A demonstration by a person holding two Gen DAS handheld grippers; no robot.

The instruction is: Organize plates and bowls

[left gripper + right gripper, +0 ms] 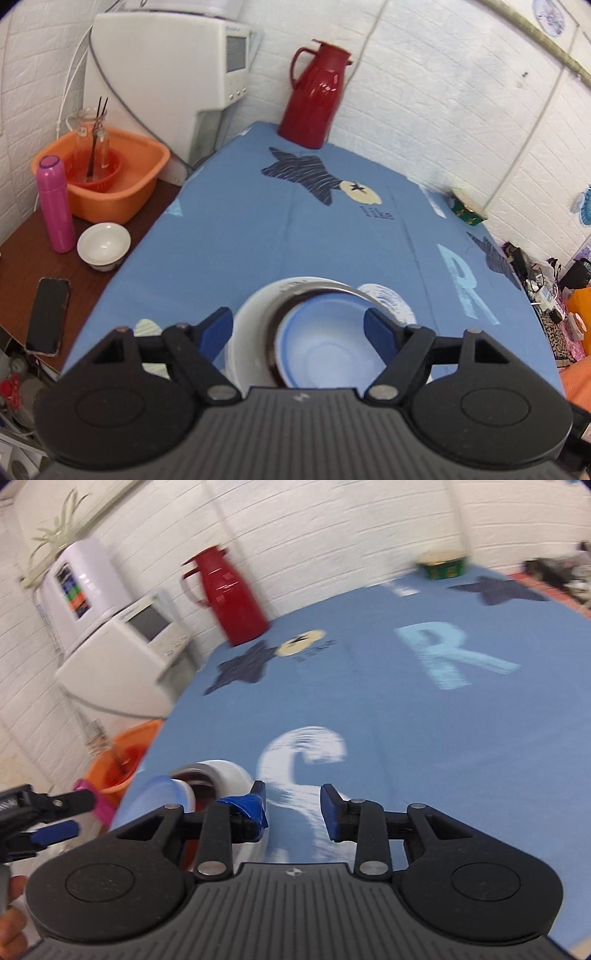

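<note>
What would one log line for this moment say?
left tongs: open over blue-rimmed white bowl | bowl: nested in stack | right tongs: open, empty | blue tablecloth

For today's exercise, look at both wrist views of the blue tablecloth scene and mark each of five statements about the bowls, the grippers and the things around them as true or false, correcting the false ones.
1. The blue bowl sits nested inside the larger white bowl. True.
2. The left gripper is shut. False: it is open, its fingers on either side of the bowls.
3. The red jug lies on its side. False: it stands upright by the wall.
4. A small white bowl sits on the brown side table beside the pink bottle. True.
5. The right gripper holds a plate. False: it is open and holds nothing.
</note>
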